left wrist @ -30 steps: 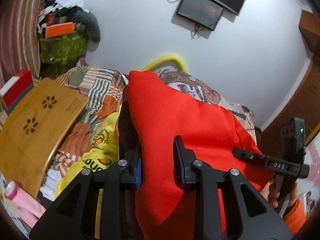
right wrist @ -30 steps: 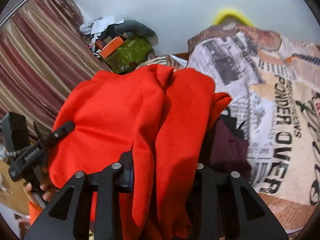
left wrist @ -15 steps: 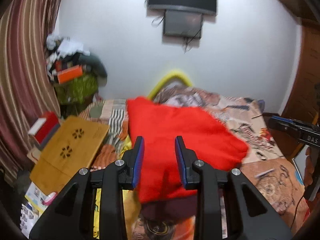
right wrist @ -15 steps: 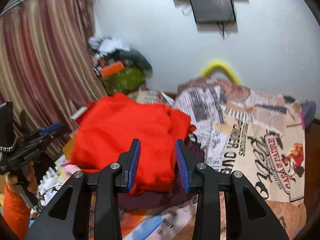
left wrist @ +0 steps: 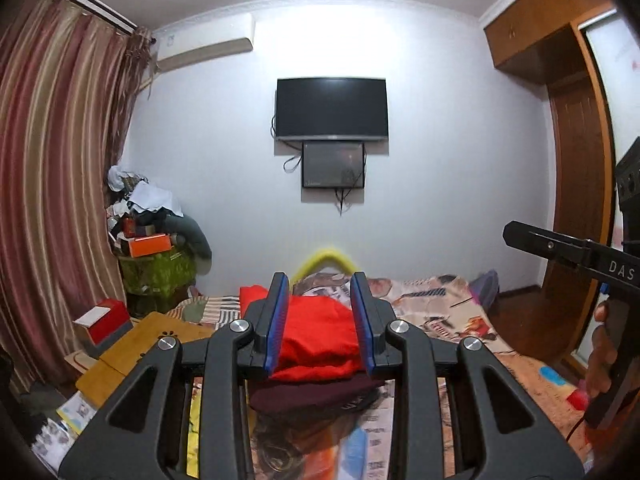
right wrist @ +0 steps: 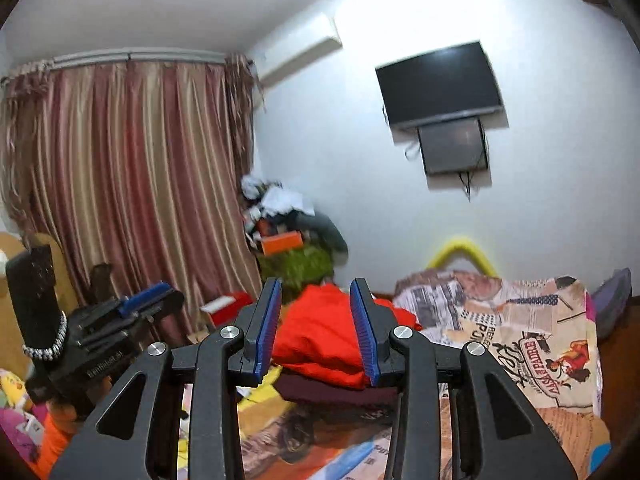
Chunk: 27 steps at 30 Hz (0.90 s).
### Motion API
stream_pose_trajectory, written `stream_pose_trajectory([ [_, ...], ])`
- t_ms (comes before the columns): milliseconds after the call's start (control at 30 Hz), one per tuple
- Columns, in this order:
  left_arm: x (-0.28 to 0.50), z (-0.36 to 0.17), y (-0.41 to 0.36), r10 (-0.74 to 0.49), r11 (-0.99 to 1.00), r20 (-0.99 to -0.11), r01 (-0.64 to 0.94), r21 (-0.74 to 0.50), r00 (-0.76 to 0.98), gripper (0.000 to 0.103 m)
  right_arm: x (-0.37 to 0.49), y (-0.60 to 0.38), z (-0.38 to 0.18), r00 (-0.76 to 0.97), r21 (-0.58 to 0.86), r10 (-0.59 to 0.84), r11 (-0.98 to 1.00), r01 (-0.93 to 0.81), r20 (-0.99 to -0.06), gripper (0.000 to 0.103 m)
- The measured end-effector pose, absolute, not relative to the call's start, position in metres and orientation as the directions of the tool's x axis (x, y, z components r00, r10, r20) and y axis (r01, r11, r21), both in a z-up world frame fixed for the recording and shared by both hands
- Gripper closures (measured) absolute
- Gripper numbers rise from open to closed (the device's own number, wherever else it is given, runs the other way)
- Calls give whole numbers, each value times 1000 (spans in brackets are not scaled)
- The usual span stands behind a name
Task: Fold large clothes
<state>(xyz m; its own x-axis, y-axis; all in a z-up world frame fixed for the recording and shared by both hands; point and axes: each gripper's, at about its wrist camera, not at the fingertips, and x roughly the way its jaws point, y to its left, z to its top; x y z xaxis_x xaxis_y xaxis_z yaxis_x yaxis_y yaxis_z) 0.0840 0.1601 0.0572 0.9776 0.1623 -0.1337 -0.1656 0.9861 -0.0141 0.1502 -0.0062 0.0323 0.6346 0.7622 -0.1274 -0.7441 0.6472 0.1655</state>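
Observation:
A folded red garment (left wrist: 316, 332) lies on a folded dark maroon garment (left wrist: 312, 394) on the bed (left wrist: 460, 320). It also shows in the right wrist view (right wrist: 320, 336) above the maroon one (right wrist: 332, 390). My left gripper (left wrist: 320, 320) is open and empty, held back from the pile. My right gripper (right wrist: 316, 328) is open and empty too, back from the pile. Each gripper shows at the edge of the other's view, the right one (left wrist: 568, 252) and the left one (right wrist: 120, 320).
A patterned blanket (right wrist: 520, 320) covers the bed. A wooden lap table (left wrist: 132, 348) and a red box (left wrist: 104, 320) are at the left. A cluttered green-covered stand (left wrist: 156, 264) is by the striped curtain (left wrist: 48, 200). A TV (left wrist: 332, 108) hangs on the far wall.
Both grippers let go of the red garment, opened and pulled back and up from the bed. The red garment now lies folded on the maroon one.

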Motion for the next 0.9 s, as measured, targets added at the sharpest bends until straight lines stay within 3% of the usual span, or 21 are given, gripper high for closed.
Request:
stream_pose_trajectory([
  [100, 61, 53, 146, 186, 982, -99, -188, -7, 977, 72, 126, -14, 27, 649, 160, 754, 656, -737, -100, 70],
  [200, 45, 47, 135, 192, 981, -81, -194, -15, 978, 57, 118, -14, 17, 685, 130, 721, 692, -710, -100, 64],
  [233, 40, 44, 133, 204, 978, -76, -205, -18, 976, 47, 115, -14, 14, 699, 122, 708, 706, -698, -101, 56],
  [333, 29, 39, 128, 238, 970, -61, -240, -28, 969, 33, 109, -12, 9, 741, 96, 664, 748, -657, -97, 41],
  [567, 22, 32, 122, 288, 956, -43, -290, -36, 957, 14, 105, -13, 10, 811, 62, 581, 814, -577, -71, 0],
  [633, 19, 30, 121, 288, 956, -41, -290, -49, 957, 9, 105, -18, 7, 818, 80, 571, 821, -566, -69, 0],
  [900, 21, 21, 119, 301, 951, -53, -303, -55, 952, 7, 103, -21, 6, 823, 68, 561, 828, -557, -89, 0],
])
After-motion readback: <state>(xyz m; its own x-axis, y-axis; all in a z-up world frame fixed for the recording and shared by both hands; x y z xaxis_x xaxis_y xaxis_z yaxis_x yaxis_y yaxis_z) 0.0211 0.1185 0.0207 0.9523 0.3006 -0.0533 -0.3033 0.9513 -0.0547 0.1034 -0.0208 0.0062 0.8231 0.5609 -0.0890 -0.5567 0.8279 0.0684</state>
